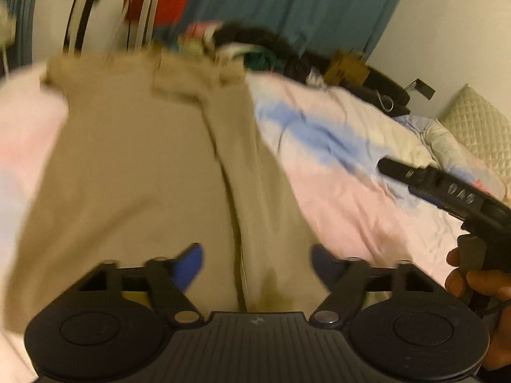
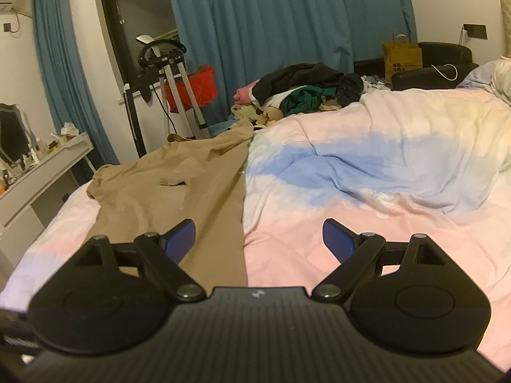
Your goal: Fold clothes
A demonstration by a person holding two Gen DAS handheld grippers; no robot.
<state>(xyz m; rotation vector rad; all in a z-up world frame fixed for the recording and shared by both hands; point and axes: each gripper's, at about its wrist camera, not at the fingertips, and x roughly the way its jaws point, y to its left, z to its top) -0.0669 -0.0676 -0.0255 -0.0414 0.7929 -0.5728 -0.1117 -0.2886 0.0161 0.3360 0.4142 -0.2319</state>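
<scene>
Left wrist view first: tan trousers (image 1: pixel 137 166) lie spread lengthwise on the bed cover (image 1: pixel 345 185), waistband at the far end and legs running back toward the camera. Laid out flat like this, they look ready for a lengthwise fold, one leg over the other; that is my reading, not something shown. The left tool (image 1: pixel 257 260) hangs low over the near part of the legs, its blue pads (image 1: pixel 188 263) spread wide with cloth visible between them and nothing gripped. The picture is blurred, so I cannot tell whether the pads touch the fabric. At the right edge the right tool (image 1: pixel 396 170) reaches in above the cover, well apart from the trousers, with a hand (image 1: pixel 472 284) on its handle; from this angle its opening cannot be judged.

Right wrist view: the same trousers (image 2: pixel 179 188) occupy the left strip of the bed, their right edge running straight down toward the camera. The right tool (image 2: pixel 258 239) points level along the bed, straddling that edge, left pad over tan cloth and right pad over pink cover (image 2: pixel 367 159). Its jaws stand wide apart and hold nothing. A heap of unfolded clothes (image 2: pixel 306 89) waits at the far side of the bed before the blue curtain (image 2: pixel 271 22). A white desk (image 2: pixel 48 172) with small bottles stands at the left.
</scene>
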